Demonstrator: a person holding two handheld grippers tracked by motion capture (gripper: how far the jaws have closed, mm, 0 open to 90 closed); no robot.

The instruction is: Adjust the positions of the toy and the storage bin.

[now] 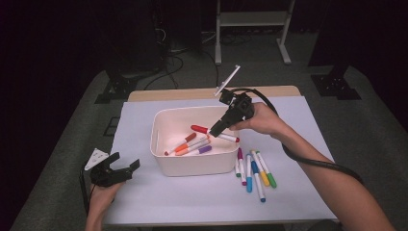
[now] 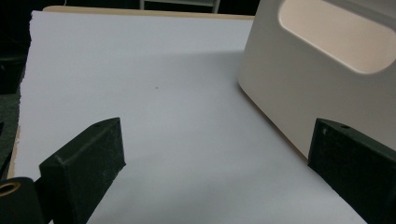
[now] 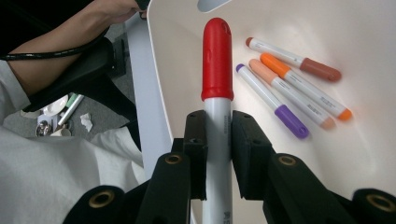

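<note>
- The red-capped marker (image 3: 217, 60) is pinched by its white barrel between the pads of the right gripper (image 3: 218, 140), and in the high view it hangs over the open white bin (image 1: 161, 159), cap end pointing to the left across the bin.
- The right gripper's jaws are pressed onto the barrel from both sides; the marker runs straight out between them, so the hold looks square rather than skewed.
- Below it, on the bin floor, lie three markers already put away: one with a brown cap (image 3: 320, 69), one orange (image 3: 303, 86) and one purple-capped (image 3: 273, 100), side by side and touching or nearly so.
- Judged from this, the step in hand is carrying a marker to the bin for dropping; it is over the opening but not yet let go.
- The next move calls for lowering or tilting the marker toward the floor of the bin and spreading the jaws, keeping clear of the near wall so it does not bounce out.
- Just beside the bin's right front corner a loose group of markers (image 1: 254, 171) waits on the white table cover (image 1: 192, 197); those look like the work left.
- The left gripper (image 1: 113, 168) rests at the table's left edge, jaws spread wide with nothing between them, near the bin's outer wall.
</note>
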